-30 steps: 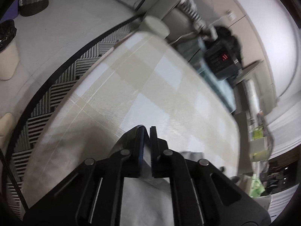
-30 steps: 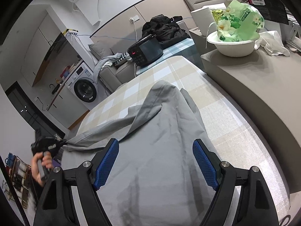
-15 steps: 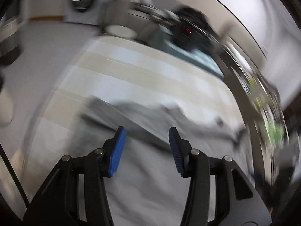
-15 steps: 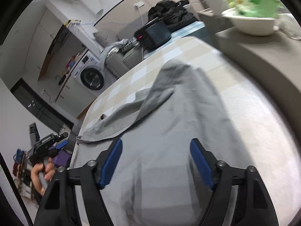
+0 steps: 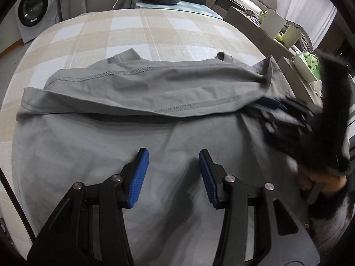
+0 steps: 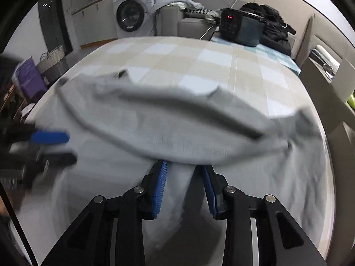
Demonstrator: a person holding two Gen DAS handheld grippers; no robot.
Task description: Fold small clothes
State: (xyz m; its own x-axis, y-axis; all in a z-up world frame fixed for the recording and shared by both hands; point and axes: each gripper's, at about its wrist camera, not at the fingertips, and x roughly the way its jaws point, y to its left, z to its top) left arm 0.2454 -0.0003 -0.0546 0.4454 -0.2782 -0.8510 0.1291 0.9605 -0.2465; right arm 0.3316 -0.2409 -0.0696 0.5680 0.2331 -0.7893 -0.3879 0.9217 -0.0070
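Grey, thin jersey, the T-shirt (image 5: 142, 88) lies spread on the checked tablecloth (image 5: 133, 28), its far part folded back toward the near side. It looks light, limp and easily dragged, so hemmed edges or corners suit gripping. The left gripper (image 5: 170, 177) hangs open above the cloth, holding nothing. The right gripper (image 6: 184, 188) has just been closing, jaws part open with raised cloth between them; whether the pads pinch it I cannot tell.

Grey garment (image 5: 142, 84), beige-and-white checked tablecloth (image 5: 137, 28), blue gripper pads (image 5: 138, 178), white washing machine (image 6: 133, 11)
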